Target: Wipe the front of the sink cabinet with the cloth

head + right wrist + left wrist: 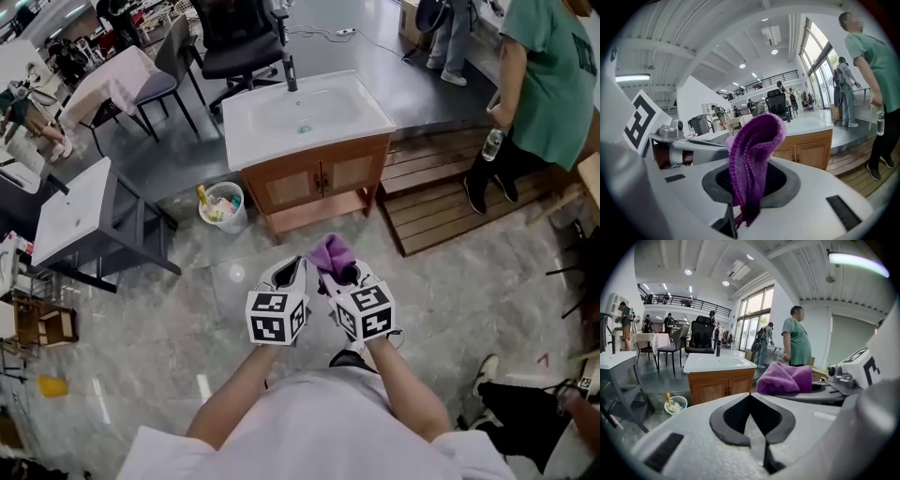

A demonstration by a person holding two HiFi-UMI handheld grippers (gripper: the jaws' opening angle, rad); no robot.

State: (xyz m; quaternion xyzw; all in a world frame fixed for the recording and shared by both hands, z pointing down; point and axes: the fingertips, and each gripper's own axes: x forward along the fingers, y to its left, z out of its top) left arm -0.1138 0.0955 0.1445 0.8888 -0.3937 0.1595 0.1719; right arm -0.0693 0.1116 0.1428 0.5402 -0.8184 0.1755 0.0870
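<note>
One cloth (752, 159): purple, bunched into upright folds, standing up out of the right claw. It is up in the air, well apart from the sink cabinet and touching nothing but that claw.
Right claw (336, 272): one of two. Its jaws are clamped on the lower end of the cloth, and the rest of the cloth rises above them.
Left claw (289, 270): the other of the two. Its jaws are closed together with nothing between them, and it sits just beside the right claw at about the same height.
One sink cabinet (322, 202): brown wood, standing on the floor (469, 300) ahead of both claws, with its front facing the person who holds them.
Two doors (347, 173): side by side on the cabinet front, both shut.
One basin (305, 112): white, lying on top of the cabinet, with one dark tap (290, 70) upright at its back edge.
One basket (225, 206): white and round, with bottles and scraps inside. It is on the floor just beside the cabinet, to its left in the head view.
One wooden platform (441, 187): low and slatted, against the cabinet's other side.
One grey stand (112, 225): it carries a second white top and is well apart from the cabinet, further left.
One person (548, 75): in a green top, standing on the platform at the far right with one bottle in hand.
</note>
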